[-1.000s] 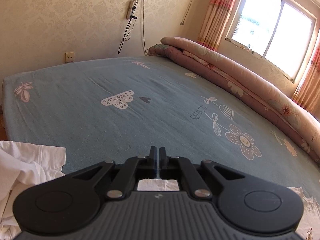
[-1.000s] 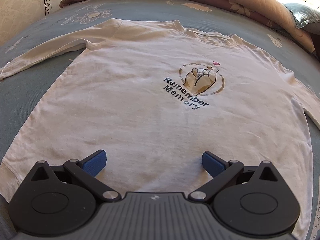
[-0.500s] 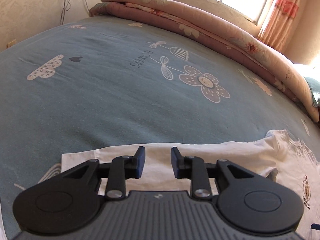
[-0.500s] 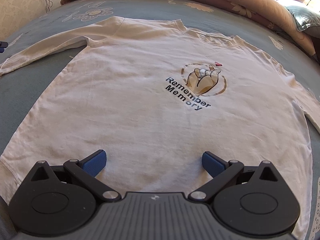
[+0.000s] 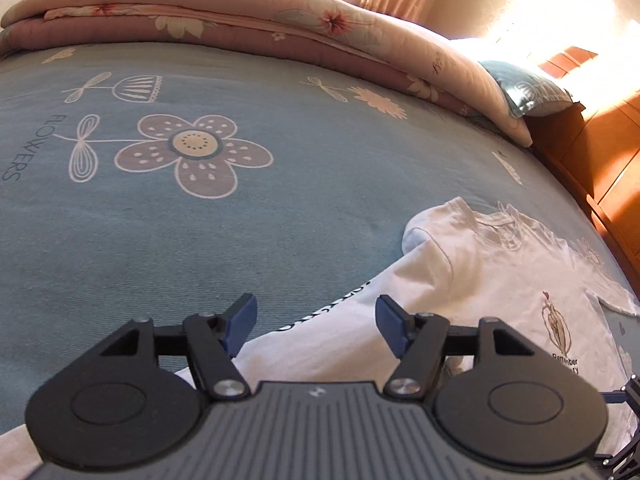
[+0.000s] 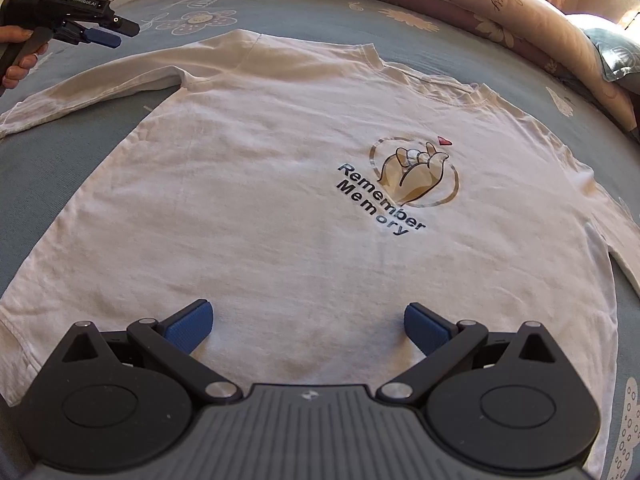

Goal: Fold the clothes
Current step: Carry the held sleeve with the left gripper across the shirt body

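Blue flowered bed cover (image 5: 280,216), rolled pink quilt (image 5: 248,12) behind (sunlit), orange wooden cabinet (image 5: 600,140) alongside.

We see the bed (image 5: 168,248) lying bare and flat to the left of the shirt (image 6: 256,184), wide room for a gripper to pass. Along the far side a rolled quilt (image 5: 248,12) walls off the bed, with a pillow (image 5: 524,88) at its right end. A wooden cabinet (image 5: 600,148) bounds the right edge. Above the left sleeve (image 6: 92,88) the left gripper (image 6: 108,34) hangs in the way, its jaws opening with nothing between them.
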Demonstrator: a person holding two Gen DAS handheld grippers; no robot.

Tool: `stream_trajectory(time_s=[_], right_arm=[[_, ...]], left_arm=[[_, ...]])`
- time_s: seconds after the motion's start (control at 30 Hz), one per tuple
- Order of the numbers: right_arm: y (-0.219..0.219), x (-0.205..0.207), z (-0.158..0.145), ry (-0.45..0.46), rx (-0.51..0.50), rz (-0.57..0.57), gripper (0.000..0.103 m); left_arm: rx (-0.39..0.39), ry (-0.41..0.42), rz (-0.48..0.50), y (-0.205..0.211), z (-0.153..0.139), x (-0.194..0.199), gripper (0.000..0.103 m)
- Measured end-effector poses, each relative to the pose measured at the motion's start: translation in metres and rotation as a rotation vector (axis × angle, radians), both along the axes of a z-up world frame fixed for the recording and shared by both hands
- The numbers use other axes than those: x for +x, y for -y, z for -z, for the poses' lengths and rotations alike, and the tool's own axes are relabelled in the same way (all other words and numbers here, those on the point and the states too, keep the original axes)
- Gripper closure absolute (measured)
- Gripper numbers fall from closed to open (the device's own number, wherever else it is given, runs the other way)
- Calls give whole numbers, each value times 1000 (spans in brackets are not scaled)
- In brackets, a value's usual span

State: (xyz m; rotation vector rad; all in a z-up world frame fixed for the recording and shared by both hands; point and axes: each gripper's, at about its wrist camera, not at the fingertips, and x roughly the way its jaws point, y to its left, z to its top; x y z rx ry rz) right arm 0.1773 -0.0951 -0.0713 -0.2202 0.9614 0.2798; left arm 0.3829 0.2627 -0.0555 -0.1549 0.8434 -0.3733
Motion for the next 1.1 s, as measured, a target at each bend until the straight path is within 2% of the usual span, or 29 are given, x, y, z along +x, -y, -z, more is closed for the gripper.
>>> stream_trajectory(time_s=[0.13,0.2,0.3,0.33,0.37,0.4,0.43,0.57,0.67,0.7,0.77,0.8,0.87,0.93,1.0,1.07,1.1], right_arm=[[1,1,0,6,-8,-9,0],[2,1,1,9,-11,-6,0],[4,3,3,6,2,7,0],[4,4,3,7,4,10,0],[4,4,4,10,3,10,0],[4,4,4,12,1,10,0],[4,4,4,13,-1,9,0],[4,3,4,16,-2,9,0],[4,3,4,17,-5,9,0],[3,2,4,18,-9,8,0],[3,1,2,21,-18,2,0],[3,1,1,22,-24,-2,0],[5,1,-2,26,-33,-9,0],[7,5,-10,26,-18,-16,0],[11,14,-24,33,20,-27,0],[13,27,-48,55,59,-61,0],[12,36,-63,76,66,-85,1]], left_arm=[[77,-43,21,7,20,3,37],[118,-15,57,10,24,-5,37],[230,24,95,23,26,-18,40],[267,37,97,29,24,-22,44],[293,51,94,33,22,-25,63],[320,64,91,38,20,-28,91],[346,78,87,43,18,-31,100],[352,146,10,42,4,-37,100],[352,107,-75,30,4,-29,95],[335,89,-118,22,4,-27,89],[300,53,-206,6,4,-24,88],[281,52,-242,1,0,-24,89],[227,81,-286,-3,-14,-30,83],[93,117,-261,2,-32,-36,71],[-11,151,-220,21,-47,-37,35],[-76,149,-219,43,-47,-29,21],[-106,144,-223,53,-45,-25,21]])
